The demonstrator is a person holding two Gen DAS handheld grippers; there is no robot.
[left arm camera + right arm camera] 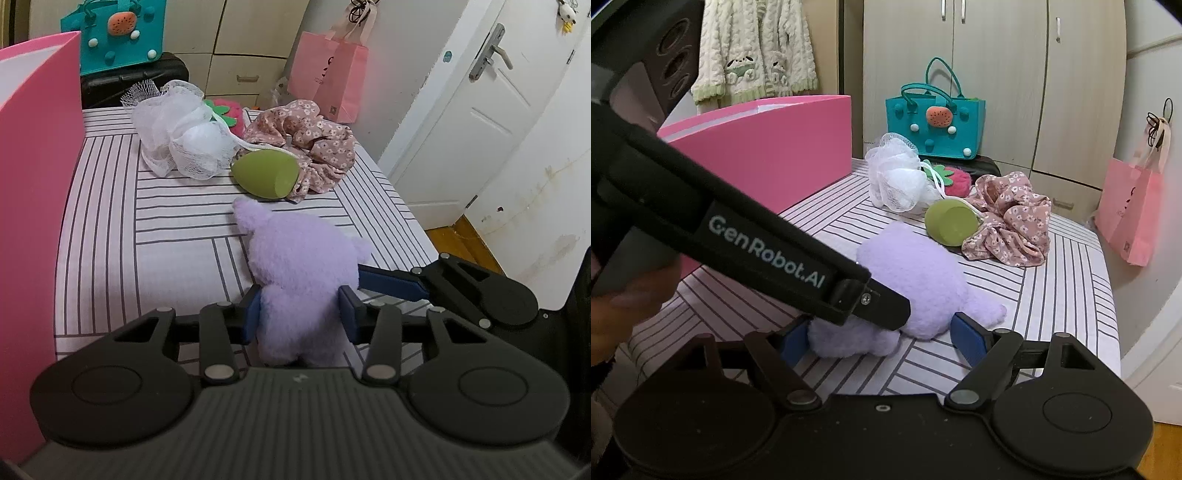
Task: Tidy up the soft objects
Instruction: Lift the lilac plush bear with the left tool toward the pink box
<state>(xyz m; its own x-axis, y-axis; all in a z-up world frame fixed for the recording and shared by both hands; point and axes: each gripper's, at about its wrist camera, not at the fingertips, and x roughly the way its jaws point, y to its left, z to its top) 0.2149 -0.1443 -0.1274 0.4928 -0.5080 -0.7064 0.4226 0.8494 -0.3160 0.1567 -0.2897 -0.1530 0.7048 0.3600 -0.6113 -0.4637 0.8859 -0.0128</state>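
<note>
The left gripper (301, 317) has its blue pads pressed into both sides of the purple plush toy (301, 273), clamped on its lower body, and the plush lies on the striped table cover (110, 229). The right gripper (882, 338) straddles the same toy from the other side, jaws spread wide, one pad near the foot and the other hidden behind the left tool, so I'd call it apart and not gripping. To me the worry is the two tools crowding one another: the left one's arm crosses right over the right one's fingers, and a lift could knock them together or tug the plush loose. The fur is squashy, so a shallow pinch might slip. Just beyond lie the green sponge (264, 177), the floral scrunchie (314, 147) and the white mesh puff (177, 136), near enough to get dragged. The pink box (33, 166) stands at the left, likely the destination.
</note>
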